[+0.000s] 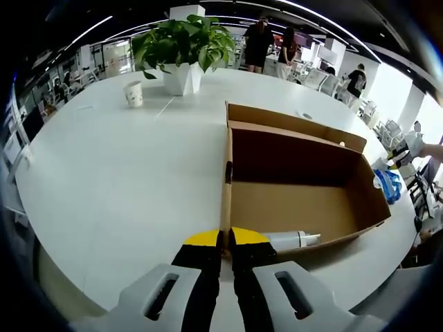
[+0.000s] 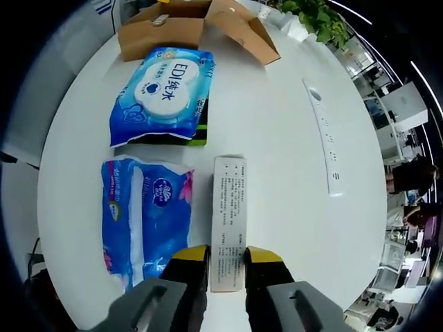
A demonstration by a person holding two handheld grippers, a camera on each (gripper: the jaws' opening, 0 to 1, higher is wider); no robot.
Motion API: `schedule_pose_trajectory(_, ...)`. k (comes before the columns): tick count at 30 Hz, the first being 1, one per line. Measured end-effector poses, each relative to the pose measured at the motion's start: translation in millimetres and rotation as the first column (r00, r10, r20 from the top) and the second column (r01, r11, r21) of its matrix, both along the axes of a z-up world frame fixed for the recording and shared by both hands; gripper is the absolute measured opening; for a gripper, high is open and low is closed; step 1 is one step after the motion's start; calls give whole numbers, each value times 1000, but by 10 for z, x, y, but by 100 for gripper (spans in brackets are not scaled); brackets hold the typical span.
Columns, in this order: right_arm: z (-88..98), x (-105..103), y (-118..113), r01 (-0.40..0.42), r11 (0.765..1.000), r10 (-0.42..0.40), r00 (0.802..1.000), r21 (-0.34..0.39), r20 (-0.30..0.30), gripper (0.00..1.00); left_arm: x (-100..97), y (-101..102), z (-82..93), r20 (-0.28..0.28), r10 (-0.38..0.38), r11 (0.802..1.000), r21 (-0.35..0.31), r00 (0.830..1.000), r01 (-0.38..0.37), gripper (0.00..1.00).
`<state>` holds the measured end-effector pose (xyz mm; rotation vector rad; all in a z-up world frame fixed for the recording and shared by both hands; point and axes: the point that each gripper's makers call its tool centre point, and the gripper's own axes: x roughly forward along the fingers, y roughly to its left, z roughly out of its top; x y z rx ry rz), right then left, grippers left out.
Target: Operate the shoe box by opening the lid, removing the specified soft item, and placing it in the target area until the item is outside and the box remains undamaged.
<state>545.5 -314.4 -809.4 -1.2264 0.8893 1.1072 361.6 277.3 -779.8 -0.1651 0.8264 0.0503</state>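
Left gripper (image 1: 226, 243) jaws pressed together on near wall of cardboard box (image 1: 297, 200); box open on white table (image 1: 124, 180), white bottle (image 1: 291, 240) lying inside by near wall; potted plant (image 1: 183, 48) and cup (image 1: 133, 93) seen beyond. Right gripper (image 2: 227, 261) jaws closed against end of white carton (image 2: 228, 218), flat on table; tissue pack (image 2: 145, 218) just beside; wipes pack (image 2: 165, 93) farther, near box (image 2: 187, 24).

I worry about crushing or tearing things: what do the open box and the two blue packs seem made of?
The box looks like plain brown cardboard, matte, with raw cut edges. Both blue packs look like thin glossy plastic film, wrinkled and reflecting light, probably over soft tissues or wipes.
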Motion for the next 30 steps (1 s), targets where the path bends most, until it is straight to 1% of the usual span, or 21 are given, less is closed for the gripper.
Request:
schedule_pose_trajectory(5,32,3,11,6,1000,-6,1000,3,10,17,3,2,-2,-1,-3,1000,2,1000,3,2)
schedule_pose_trajectory(9,69,13,13,21,1000,-21,1000,15,17,19,6,5,-3,-3,-6,1000,4,1000,6,2)
schedule_pose_trajectory(12,101,-2,28,30,999,-30,999,22,23,21,10,9,-6,-6,-10,1000,6,1000,10,2)
schedule_pose_trajectory(17,137,-32,56,43,998,-44,999,42,32,21,11,-7,-5,-12,-23,1000,15,1000,23,2)
schedule_pose_trajectory(19,174,-46,65,51,998,-53,998,49,37,23,11,-22,1,-15,-25,1000,18,1000,26,3)
schedule_pose_trajectory(21,229,-61,78,66,996,-69,997,60,47,28,20,-37,5,-13,-35,999,26,999,35,3)
schedule_pose_trajectory(22,214,-45,74,84,994,-88,995,72,51,29,27,-43,4,-12,-43,998,35,999,44,3)
schedule_pose_trajectory(24,271,-66,96,104,990,-109,992,93,61,30,39,-44,2,-13,-54,998,43,998,54,3)
schedule_pose_trajectory(26,335,-105,127,103,989,-111,991,111,70,30,40,-78,19,-13,-70,996,58,997,70,3)
schedule_pose_trajectory(28,348,-79,137,118,985,-128,989,127,73,31,38,-105,33,-13,-78,995,67,997,79,3)
schedule_pose_trajectory(30,381,-97,153,137,979,-149,986,150,72,33,37,-121,40,-12,-83,994,68,997,83,3)
